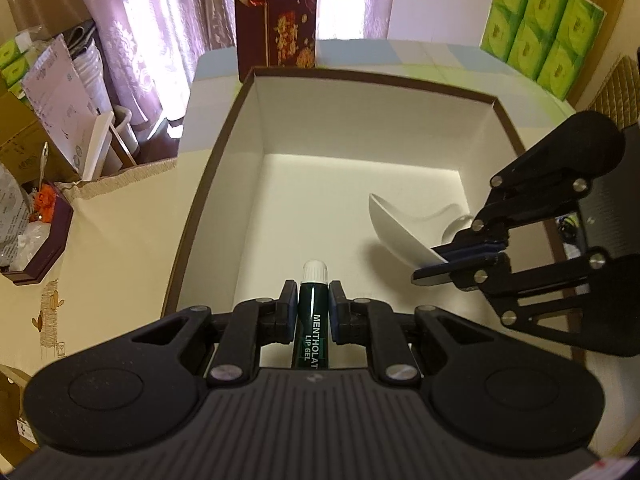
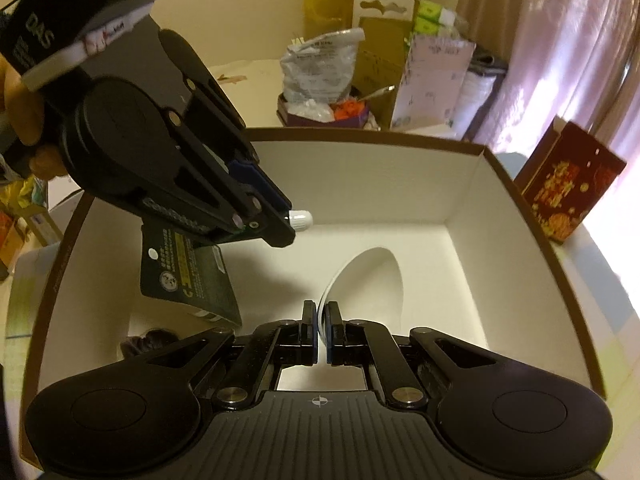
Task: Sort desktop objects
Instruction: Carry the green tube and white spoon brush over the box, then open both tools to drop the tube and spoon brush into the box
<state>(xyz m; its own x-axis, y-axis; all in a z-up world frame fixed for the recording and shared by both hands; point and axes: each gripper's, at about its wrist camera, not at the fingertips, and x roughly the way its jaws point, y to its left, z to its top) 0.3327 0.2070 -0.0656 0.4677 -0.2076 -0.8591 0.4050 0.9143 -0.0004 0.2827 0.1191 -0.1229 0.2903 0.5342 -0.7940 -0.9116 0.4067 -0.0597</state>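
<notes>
A dark green lip gel tube (image 1: 313, 320) with a white cap sits between the fingers of my left gripper (image 1: 314, 292), which is shut on it above the near part of a brown-rimmed white box (image 1: 256, 72). My right gripper (image 1: 440, 262) comes in from the right, shut on the handle of a white spoon (image 1: 396, 224) tilted over the box floor. In the right wrist view the spoon (image 2: 368, 280) sticks out ahead of my right gripper (image 2: 321, 312). My left gripper (image 2: 280, 224) hangs at upper left with the tube's cap (image 2: 301, 219) poking out and its flat tail (image 2: 184, 276) below.
A dark purple thing (image 2: 150, 340) lies in the box's (image 2: 360, 136) near-left corner. A red gift box (image 1: 280, 24) stands behind the box, green tissue packs (image 1: 540, 28) at back right, and a purple tray of clutter (image 1: 36, 236) on the left. A hand (image 2: 24, 120) holds the left gripper.
</notes>
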